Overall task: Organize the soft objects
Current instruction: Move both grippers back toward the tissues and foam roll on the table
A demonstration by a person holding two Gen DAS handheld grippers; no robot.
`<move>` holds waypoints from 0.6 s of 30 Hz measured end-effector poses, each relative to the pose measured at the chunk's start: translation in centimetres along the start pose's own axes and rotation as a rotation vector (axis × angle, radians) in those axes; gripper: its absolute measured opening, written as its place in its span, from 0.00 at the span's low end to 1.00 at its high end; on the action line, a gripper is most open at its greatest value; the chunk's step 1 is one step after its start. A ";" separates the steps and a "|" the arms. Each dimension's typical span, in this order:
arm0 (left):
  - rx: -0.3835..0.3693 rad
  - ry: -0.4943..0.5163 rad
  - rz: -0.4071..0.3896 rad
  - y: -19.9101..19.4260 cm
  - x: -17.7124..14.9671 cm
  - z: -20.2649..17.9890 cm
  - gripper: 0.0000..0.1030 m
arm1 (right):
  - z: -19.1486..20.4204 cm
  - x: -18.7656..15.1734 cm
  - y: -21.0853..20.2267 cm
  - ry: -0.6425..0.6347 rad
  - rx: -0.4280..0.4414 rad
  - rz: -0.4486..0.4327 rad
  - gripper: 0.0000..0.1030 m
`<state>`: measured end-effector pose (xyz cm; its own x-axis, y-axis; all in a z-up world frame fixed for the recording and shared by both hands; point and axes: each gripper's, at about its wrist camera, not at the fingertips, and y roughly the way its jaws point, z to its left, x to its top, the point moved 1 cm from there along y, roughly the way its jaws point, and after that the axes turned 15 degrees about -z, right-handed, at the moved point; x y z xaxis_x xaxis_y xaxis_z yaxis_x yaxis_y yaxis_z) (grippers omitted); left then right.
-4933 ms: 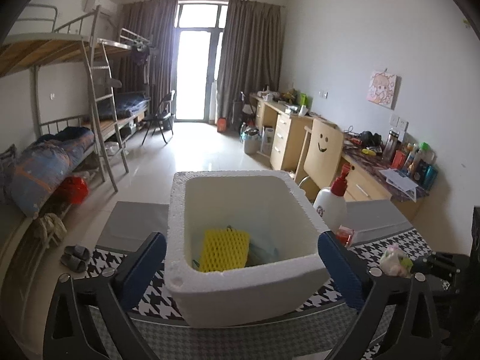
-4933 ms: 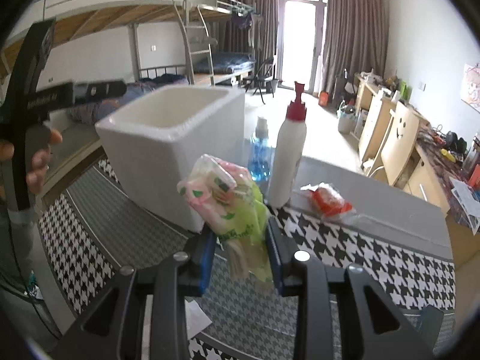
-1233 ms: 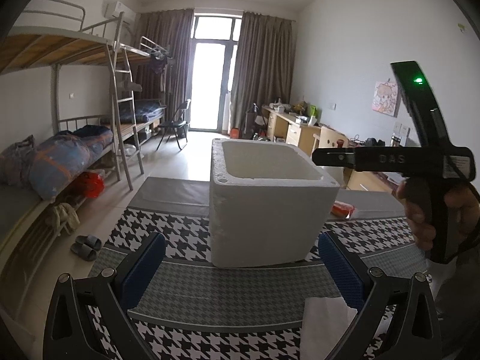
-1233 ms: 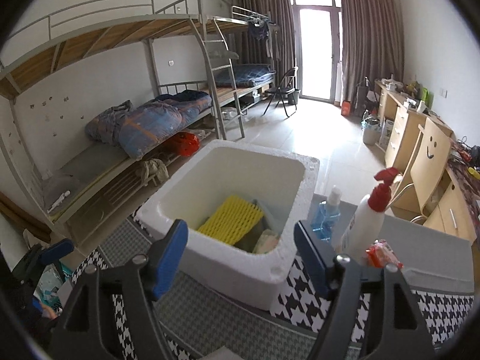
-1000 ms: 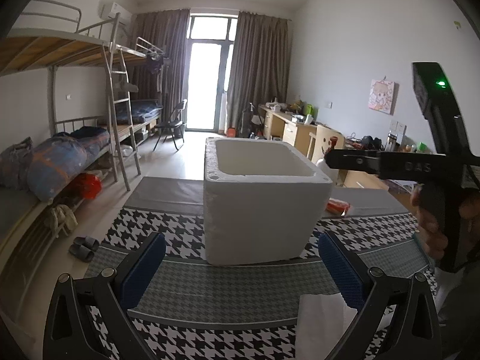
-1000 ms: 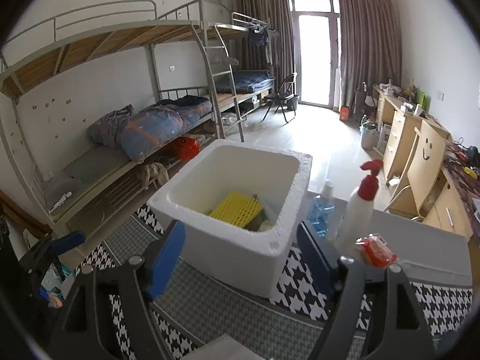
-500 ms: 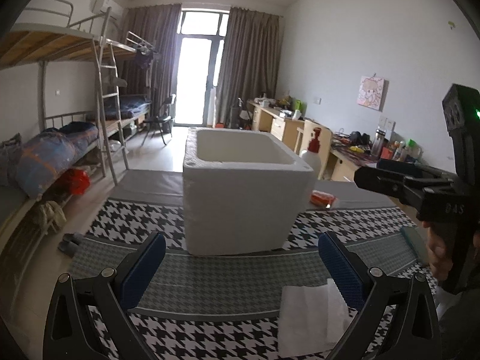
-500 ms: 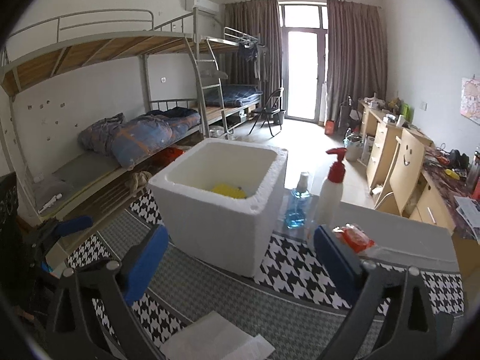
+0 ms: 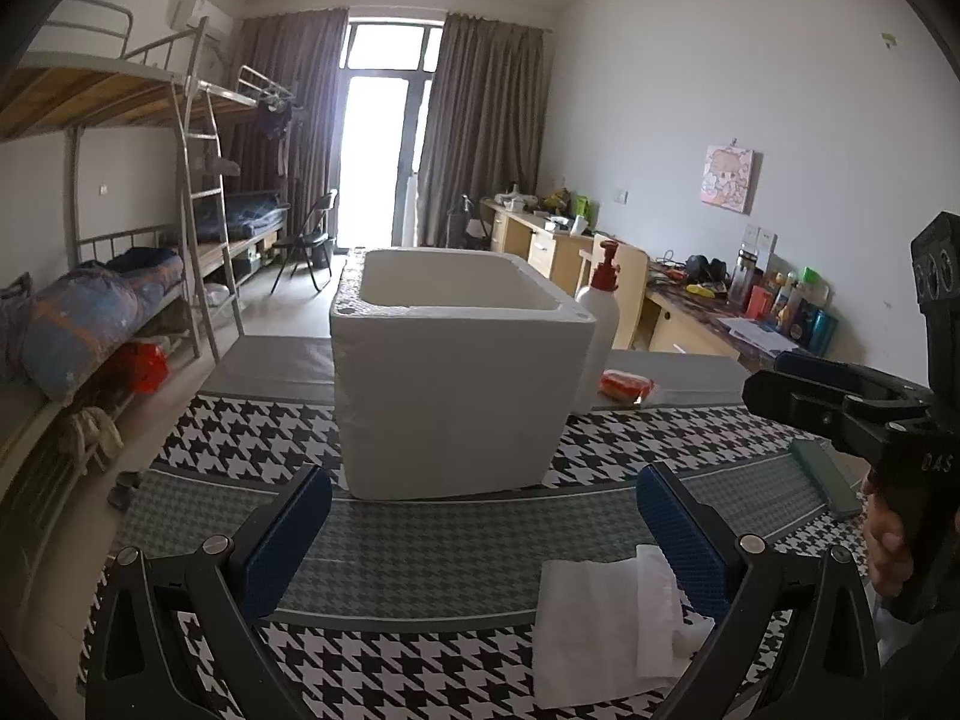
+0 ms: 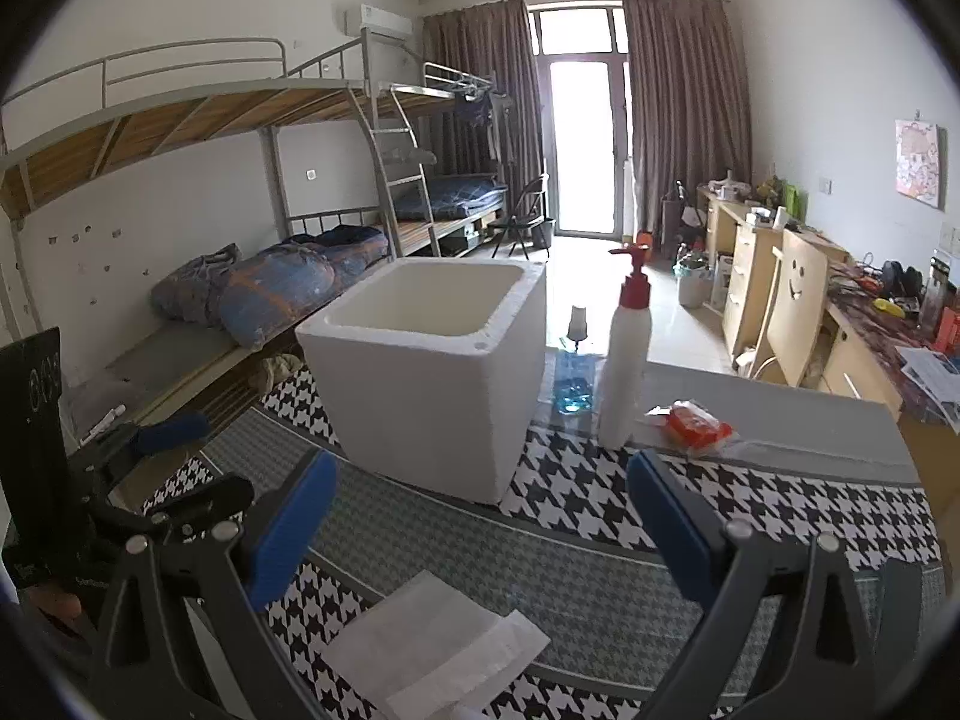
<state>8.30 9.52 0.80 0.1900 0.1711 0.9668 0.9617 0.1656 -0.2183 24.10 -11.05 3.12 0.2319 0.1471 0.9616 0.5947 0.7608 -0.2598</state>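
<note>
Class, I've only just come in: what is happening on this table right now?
A person is sorting soft things into a white foam box on the houndstooth cloth. Both the left gripper and the right gripper are open and hold nothing; the right one's jaws have just been opening. A white tissue lies in front of the box, and an orange packet sits beside the pump bottle, both not yet put away.

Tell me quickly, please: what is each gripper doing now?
Left gripper: open, holding nothing.
Right gripper: open, holding nothing; its jaws have just been opening.
</note>
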 end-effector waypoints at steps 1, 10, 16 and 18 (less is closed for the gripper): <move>-0.005 0.004 0.000 0.0 0.0 -0.1 0.99 | 0.0 -0.1 -0.2 0.006 -0.001 -0.001 0.96; -0.025 0.005 0.012 0.1 -0.6 -1.0 0.99 | -0.5 -1.2 -1.9 0.005 -0.050 -0.008 0.96; -0.038 0.001 0.025 0.4 -0.9 -1.7 0.99 | -1.0 -1.9 -2.8 0.011 -0.076 -0.011 0.96; -0.040 0.009 0.024 0.3 -0.9 -1.9 0.99 | -1.2 -2.1 -3.0 0.016 -0.083 -0.007 0.96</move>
<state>8.80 7.53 0.08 0.2148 0.1659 0.9624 0.9638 0.1230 -0.2364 22.78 -14.38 1.78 0.2392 0.1313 0.9620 0.6583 0.7064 -0.2601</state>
